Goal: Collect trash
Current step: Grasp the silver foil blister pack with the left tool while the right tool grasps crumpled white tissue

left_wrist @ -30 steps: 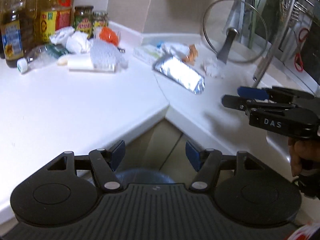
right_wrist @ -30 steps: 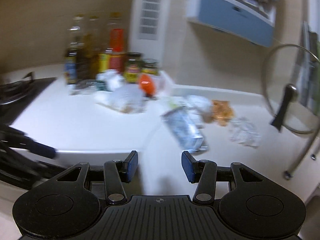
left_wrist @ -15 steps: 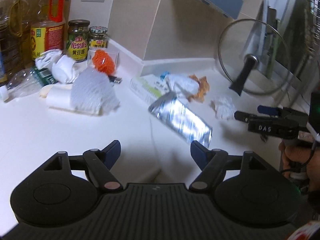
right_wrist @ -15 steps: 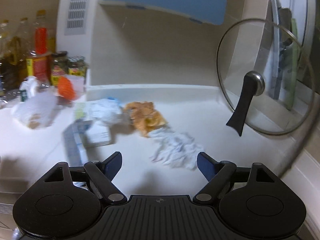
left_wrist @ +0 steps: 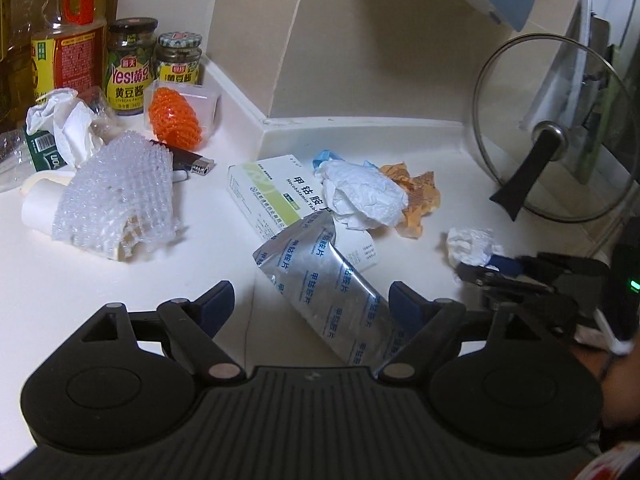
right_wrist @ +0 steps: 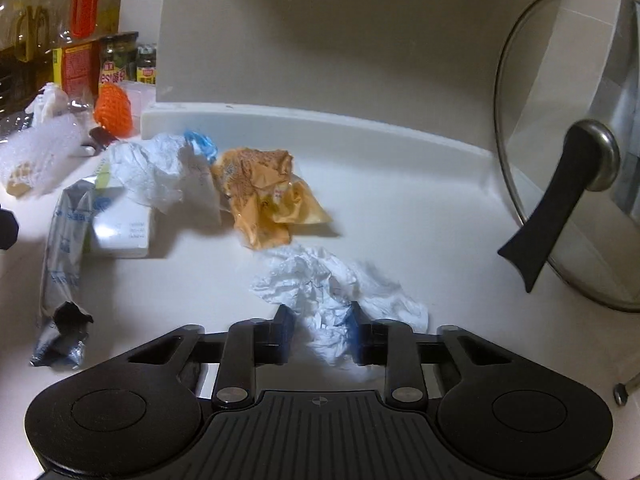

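Observation:
Trash lies on the white counter (left_wrist: 80, 280). My left gripper (left_wrist: 312, 295) hovers low with its jaws opening, and a silver foil pouch (left_wrist: 320, 264) lies between the fingers, untouched. Behind the pouch are a medicine box (left_wrist: 264, 192), a white tissue wad (left_wrist: 360, 196) and an orange wrapper (left_wrist: 416, 200). My right gripper (right_wrist: 321, 330) is closing, its blue pads pinching a small crumpled tissue (right_wrist: 320, 280). In the left wrist view the right gripper (left_wrist: 476, 270) sits at the right with that tissue (left_wrist: 468, 242) at its tips.
Bubble wrap (left_wrist: 116, 200), an orange mesh ball (left_wrist: 174, 118), a lighter (left_wrist: 192, 160) and sauce jars (left_wrist: 130, 66) crowd the back left. A glass pot lid (right_wrist: 572, 152) leans upright at the right. A raised ledge runs along the wall.
Both grippers moved in over the counter toward the trash. The left jaws spread wider around the foil pouch. The right jaws opened wide, then closed onto the small tissue.

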The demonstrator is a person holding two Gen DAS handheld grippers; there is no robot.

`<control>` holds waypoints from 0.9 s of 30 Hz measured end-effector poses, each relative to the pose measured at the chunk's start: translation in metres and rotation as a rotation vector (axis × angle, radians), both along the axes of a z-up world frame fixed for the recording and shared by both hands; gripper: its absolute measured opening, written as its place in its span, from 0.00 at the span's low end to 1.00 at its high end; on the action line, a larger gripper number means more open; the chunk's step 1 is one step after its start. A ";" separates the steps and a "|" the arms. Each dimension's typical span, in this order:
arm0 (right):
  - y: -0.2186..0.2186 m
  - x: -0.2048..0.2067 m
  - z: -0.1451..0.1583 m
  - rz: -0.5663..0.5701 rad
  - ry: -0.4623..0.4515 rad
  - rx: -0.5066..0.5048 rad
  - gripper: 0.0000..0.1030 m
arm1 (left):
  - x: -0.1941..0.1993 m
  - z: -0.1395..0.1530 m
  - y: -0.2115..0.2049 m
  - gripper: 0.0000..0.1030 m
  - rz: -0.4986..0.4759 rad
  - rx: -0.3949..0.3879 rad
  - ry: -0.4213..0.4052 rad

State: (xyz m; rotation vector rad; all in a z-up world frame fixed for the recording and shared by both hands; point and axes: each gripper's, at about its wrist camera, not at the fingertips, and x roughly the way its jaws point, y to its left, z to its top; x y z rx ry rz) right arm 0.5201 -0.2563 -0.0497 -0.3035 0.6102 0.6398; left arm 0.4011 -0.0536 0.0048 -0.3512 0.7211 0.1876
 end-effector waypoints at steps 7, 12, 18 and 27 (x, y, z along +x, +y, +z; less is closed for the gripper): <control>0.016 -0.054 0.012 0.298 0.075 0.063 0.19 | 0.016 -0.007 0.001 0.82 0.036 -0.004 0.032; 0.018 -0.076 0.014 0.452 0.159 0.147 0.19 | 0.025 -0.010 -0.002 0.83 -0.005 0.023 0.077; -0.004 -0.067 0.020 0.283 0.102 0.144 0.19 | 0.023 -0.012 -0.004 0.82 -0.019 0.112 0.129; -0.020 -0.062 0.016 0.148 0.120 0.158 0.19 | -0.002 -0.020 0.004 0.40 -0.067 0.114 0.187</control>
